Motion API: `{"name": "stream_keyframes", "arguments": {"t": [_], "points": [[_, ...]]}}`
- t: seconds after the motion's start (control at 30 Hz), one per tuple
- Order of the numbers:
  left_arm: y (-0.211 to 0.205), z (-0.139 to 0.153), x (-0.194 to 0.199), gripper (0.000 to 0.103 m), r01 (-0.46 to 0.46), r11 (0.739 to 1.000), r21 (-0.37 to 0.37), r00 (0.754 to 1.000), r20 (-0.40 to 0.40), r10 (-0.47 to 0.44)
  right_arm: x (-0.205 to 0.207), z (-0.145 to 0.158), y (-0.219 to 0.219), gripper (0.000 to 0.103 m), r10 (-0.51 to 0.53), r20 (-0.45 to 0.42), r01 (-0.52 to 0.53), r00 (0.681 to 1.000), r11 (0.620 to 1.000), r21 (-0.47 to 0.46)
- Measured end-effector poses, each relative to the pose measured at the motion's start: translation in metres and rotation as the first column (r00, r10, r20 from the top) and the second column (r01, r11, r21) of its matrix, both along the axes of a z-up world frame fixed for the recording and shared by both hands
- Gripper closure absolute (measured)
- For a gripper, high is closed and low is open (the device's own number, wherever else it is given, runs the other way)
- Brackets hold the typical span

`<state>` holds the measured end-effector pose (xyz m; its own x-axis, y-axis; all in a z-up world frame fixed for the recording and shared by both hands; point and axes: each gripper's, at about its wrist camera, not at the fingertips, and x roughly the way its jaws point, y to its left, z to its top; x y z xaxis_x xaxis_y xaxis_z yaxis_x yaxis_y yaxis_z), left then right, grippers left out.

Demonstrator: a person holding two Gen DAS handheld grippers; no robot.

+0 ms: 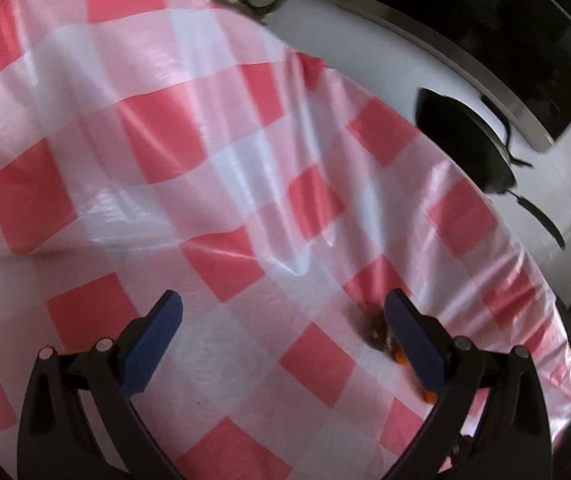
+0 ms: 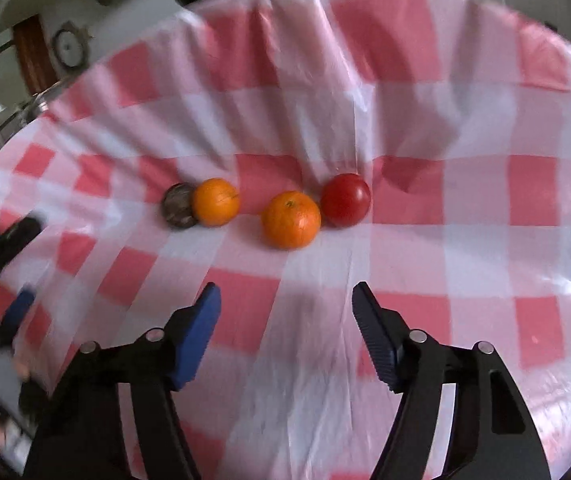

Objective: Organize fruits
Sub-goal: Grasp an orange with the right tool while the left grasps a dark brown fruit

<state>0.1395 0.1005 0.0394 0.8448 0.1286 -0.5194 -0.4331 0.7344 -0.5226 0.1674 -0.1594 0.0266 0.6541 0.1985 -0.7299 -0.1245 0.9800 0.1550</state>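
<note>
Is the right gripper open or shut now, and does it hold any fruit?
Open and empty. The right gripper has its jaws wide apart, with only tablecloth between them; the nearest orange lies beyond.

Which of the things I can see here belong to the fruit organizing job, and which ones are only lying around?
For the job:
- larger orange
- smaller orange
- red tomato-like fruit
- dark brown round fruit, touching the smaller orange

Just there:
- checkered tablecloth
- black pan beyond the cloth
- round wall clock
</note>
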Motion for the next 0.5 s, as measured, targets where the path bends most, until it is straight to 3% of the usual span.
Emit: {"name": "stream_keyframes", "arguments": {"t": [0.13,0.3,0.43,0.47,0.5], "points": [[0.004,-0.005,0.003,0.002,-0.015,1.000,-0.024,0.999,-0.034,0.014,0.033,-0.005,0.005,0.042,-0.038,-0.023,0.037,0.999,0.999,-0.020],[0.001,-0.005,0.003,0.002,-0.006,1.000,-0.009,0.999,-0.037,0.005,0.050,-0.014,0.018,0.051,-0.035,-0.038,0.032,0.999,0.997,-0.067],[0.000,-0.006,0.004,0.002,0.002,1.000,-0.007,0.999,-0.042,-0.002,0.062,-0.015,0.027,0.053,-0.036,-0.040,0.033,0.999,0.996,-0.086],[0.000,-0.006,0.004,0.002,0.005,1.000,-0.006,0.999,-0.043,-0.006,0.064,-0.015,0.027,0.062,-0.042,-0.037,0.038,0.998,0.995,-0.090],[-0.001,-0.007,0.005,0.002,0.011,1.000,-0.004,0.999,-0.045,-0.012,0.064,-0.015,0.026,0.062,-0.048,-0.035,0.045,0.998,0.994,-0.098]]}}
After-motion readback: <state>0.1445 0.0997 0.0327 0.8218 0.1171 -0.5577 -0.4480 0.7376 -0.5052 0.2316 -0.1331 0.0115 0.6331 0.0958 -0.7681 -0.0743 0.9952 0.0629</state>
